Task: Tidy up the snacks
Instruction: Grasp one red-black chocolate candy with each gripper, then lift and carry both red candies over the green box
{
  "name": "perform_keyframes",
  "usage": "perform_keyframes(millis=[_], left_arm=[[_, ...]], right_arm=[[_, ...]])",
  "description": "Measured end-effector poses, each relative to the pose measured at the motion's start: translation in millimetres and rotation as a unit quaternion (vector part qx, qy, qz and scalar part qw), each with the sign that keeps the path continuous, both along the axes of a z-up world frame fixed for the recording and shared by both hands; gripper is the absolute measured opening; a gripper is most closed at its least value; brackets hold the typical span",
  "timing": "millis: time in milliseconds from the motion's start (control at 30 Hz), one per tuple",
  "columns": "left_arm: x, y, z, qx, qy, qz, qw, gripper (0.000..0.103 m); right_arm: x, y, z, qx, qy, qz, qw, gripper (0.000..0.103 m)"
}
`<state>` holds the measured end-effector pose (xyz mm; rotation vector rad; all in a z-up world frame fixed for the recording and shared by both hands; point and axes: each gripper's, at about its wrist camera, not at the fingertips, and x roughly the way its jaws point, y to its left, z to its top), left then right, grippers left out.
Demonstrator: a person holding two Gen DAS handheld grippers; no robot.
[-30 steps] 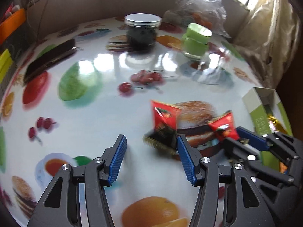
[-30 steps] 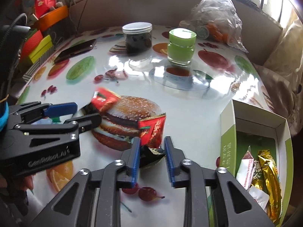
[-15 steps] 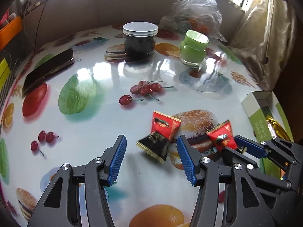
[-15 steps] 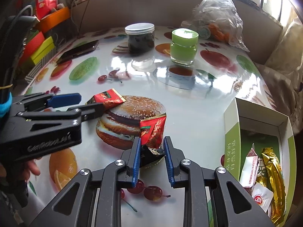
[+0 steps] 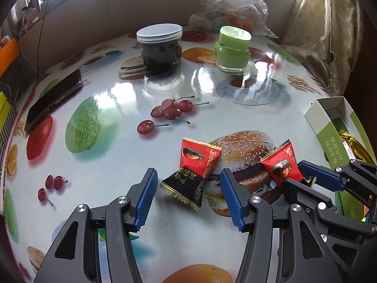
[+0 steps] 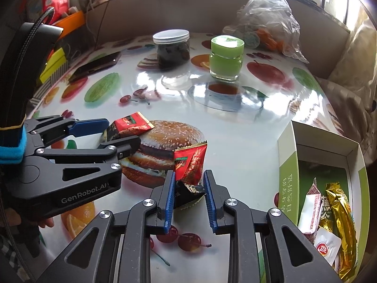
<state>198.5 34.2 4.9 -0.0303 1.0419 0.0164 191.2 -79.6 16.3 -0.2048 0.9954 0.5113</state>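
Note:
Two red-and-black snack packets lie on the fruit-print table. My left gripper (image 5: 187, 184) is open around the black end of the left packet (image 5: 192, 172), which also shows in the right wrist view (image 6: 128, 128). My right gripper (image 6: 189, 188) is shut on the black end of the right packet (image 6: 190, 165), seen in the left wrist view (image 5: 281, 162) too. The green-and-white snack box (image 6: 286, 162) stands open to the right, with several wrapped snacks (image 6: 339, 214) inside.
A dark-filled jar with a white lid (image 5: 160, 47) and a green jar (image 5: 233, 49) stand at the back. A phone (image 5: 53, 100) lies at the left. A clear plastic bag (image 6: 268, 16) sits behind the jars.
My left gripper has moved forward so its open jaws now sit around the left packet's black end. My right gripper stays shut on the right packet and has shifted little.

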Motion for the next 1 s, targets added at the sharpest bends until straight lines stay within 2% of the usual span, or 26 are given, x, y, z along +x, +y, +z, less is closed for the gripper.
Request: perform_keyframes(millis=[33,133,267,1000], left_arm=[[0.0,0.4,0.1,-0.001,-0.001,0.0,1.0,0.056],[-0.5,0.8,0.9,0.003,-0.005,0.003,1.0,0.043],[-1.2,2.1,1.2,0.002,-0.006,0.005,1.0,0.037],[-13.5,6.5,7.4,-0.012,-0.014,0.019,0.9996,0.034]], right_arm=[[0.0,0.0,0.1,0.0,0.0,0.0,1.0,0.023],[-0.1,-0.5,0.1,-0.001,-0.001,-0.001,1.0,0.023],[0.0,-0.9,0.7,0.001,0.0,-0.004,1.0,0.023],[-5.7,-3.3,4.6,0.01,-0.007,-0.012,1.0,0.022]])
